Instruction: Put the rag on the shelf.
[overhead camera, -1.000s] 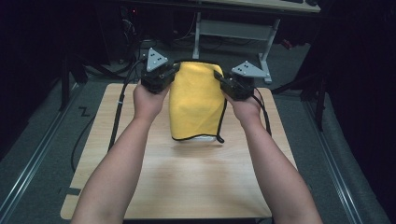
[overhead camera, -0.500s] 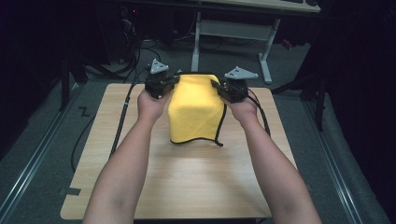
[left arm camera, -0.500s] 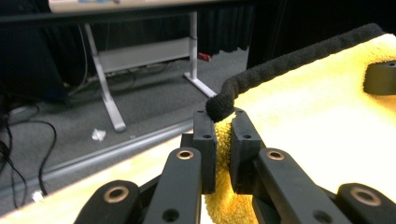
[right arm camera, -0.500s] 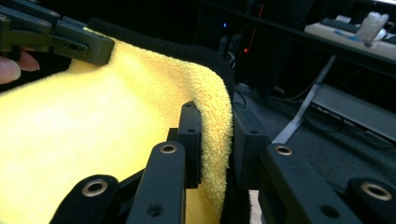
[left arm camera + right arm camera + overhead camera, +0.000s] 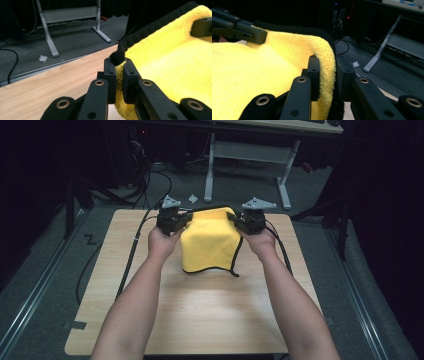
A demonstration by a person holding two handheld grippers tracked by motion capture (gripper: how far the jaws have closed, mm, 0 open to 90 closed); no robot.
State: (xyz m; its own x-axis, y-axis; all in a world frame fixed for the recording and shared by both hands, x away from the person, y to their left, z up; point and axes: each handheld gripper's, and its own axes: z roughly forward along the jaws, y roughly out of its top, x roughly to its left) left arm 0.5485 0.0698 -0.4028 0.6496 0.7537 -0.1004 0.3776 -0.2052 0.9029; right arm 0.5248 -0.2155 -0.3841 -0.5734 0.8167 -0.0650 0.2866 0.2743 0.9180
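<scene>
Both grippers' fingers clamped on yellow cloth — its far edge seemingly hidden.

Wooden table, white desk frame

**Three cameras, one shared cloth**

The high view looks forward and down on the table from above the person's side; each gripper view looks very closely along its own jaws; all three share the yellow cloth.
</scene>
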